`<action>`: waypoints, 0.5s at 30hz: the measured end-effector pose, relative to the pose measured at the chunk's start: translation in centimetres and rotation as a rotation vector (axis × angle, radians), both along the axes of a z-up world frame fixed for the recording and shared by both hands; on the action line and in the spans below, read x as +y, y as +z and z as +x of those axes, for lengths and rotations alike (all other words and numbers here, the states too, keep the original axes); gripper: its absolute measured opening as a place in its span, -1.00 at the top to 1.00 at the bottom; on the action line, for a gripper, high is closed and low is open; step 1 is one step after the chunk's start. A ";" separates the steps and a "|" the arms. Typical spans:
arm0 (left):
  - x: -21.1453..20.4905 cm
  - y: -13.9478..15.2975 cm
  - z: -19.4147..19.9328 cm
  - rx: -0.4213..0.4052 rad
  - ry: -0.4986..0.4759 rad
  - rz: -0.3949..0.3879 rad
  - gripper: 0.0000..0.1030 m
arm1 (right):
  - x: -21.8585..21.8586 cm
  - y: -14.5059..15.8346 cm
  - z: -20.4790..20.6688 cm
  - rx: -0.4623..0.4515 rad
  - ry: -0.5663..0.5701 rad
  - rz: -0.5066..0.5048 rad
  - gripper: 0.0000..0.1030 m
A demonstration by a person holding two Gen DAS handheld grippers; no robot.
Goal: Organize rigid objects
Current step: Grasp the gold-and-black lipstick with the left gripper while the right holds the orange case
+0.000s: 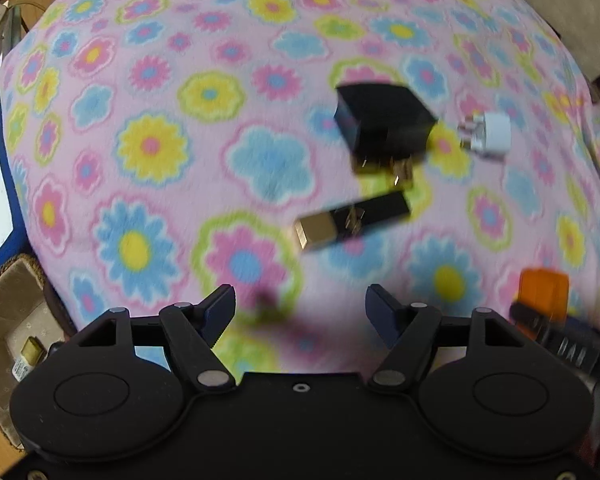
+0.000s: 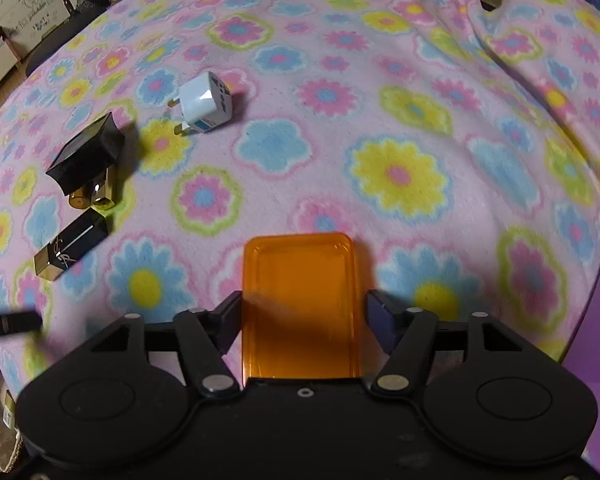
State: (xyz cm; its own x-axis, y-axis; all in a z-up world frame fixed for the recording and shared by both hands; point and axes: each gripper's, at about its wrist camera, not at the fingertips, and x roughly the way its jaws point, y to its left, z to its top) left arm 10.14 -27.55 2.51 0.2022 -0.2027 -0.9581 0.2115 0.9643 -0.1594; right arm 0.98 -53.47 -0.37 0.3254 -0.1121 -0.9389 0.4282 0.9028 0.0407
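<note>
On the lipstick case (image 2: 71,249): "YSL" monogram

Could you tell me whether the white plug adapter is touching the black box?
Apart. The right wrist view shows a strip of flowered blanket between the adapter and the black box; the left wrist view shows that gap too.

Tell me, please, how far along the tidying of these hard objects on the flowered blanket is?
Early, it seems. Done: something small already lies in the beige box. In hand: the orange tray sits between the right gripper fingers, though contact is unclear. Left: black box, white adapter and lipstick lie loose; the left gripper is open and empty.
</note>
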 end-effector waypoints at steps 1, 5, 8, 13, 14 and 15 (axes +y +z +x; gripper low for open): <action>-0.4 0.1 0.3 -0.005 0.007 -0.004 -0.40 | 0.1 0.0 0.0 -0.001 0.007 -0.004 -0.36; -1.6 0.0 1.3 -0.001 0.057 -0.054 -0.51 | 0.4 -0.2 0.1 -0.013 0.020 0.009 -0.55; -2.8 -0.5 1.9 0.000 0.092 -0.067 -0.56 | 0.7 -0.3 0.0 -0.019 0.035 -0.003 -0.63; -4.2 -2.3 3.0 0.010 0.153 -0.019 -0.56 | 0.9 -0.3 -0.1 -0.026 0.046 -0.005 -0.70; -4.3 -2.7 3.1 0.015 0.160 -0.014 -0.56 | 0.8 -0.3 -0.1 -0.028 0.046 -0.002 -0.70; -4.4 -3.0 3.3 0.019 0.166 -0.010 -0.56 | 0.8 -0.3 -0.1 -0.029 0.047 0.002 -0.70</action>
